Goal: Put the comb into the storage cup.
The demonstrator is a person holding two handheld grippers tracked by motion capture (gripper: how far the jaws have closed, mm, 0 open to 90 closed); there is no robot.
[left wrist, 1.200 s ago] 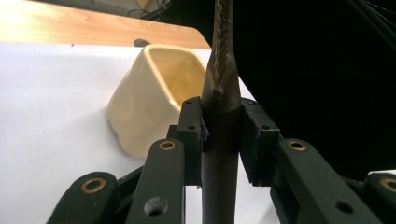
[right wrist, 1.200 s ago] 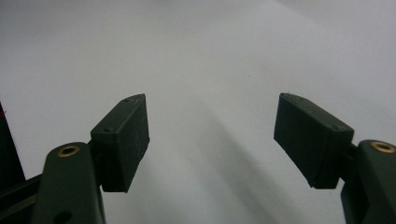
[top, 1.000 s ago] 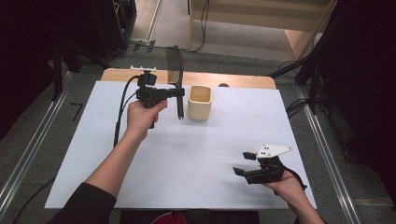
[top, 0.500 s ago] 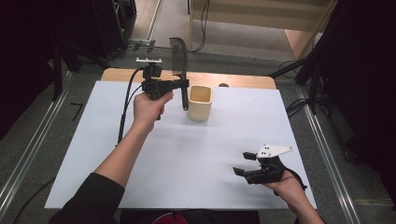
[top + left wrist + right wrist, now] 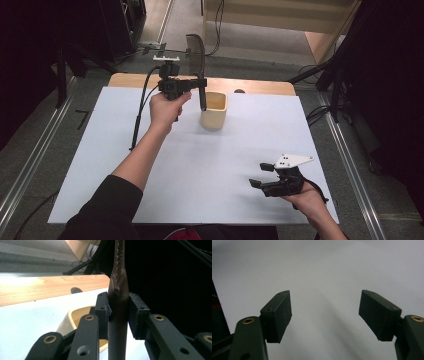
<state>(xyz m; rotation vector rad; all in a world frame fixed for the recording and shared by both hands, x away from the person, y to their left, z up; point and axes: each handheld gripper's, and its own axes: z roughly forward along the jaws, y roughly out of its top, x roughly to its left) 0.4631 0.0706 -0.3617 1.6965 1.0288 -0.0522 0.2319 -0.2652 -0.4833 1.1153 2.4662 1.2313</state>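
Since the earlier picture my left claw (image 5: 201, 86) has carried the spatula (image 5: 196, 55) toward the cup (image 5: 214, 111) and slightly up; my right claw (image 5: 262, 176) has not shifted. The left claw is clamped on the spatula's handle, blade up, with the handle's lower end hanging just over the cup's near rim. The cup stands directly below and beyond the claw. I judge the pick-up done; what remains is lowering the handle into the cup and letting go.

My right claw rests low over the white table (image 5: 250, 145), well apart from the cup, jaws spread wide with nothing between them.

The left gripper view confirms the pads (image 5: 103, 312) pressing both sides of the handle (image 5: 119, 302), a detail too small in the high view. The high view gives the blade's shape.
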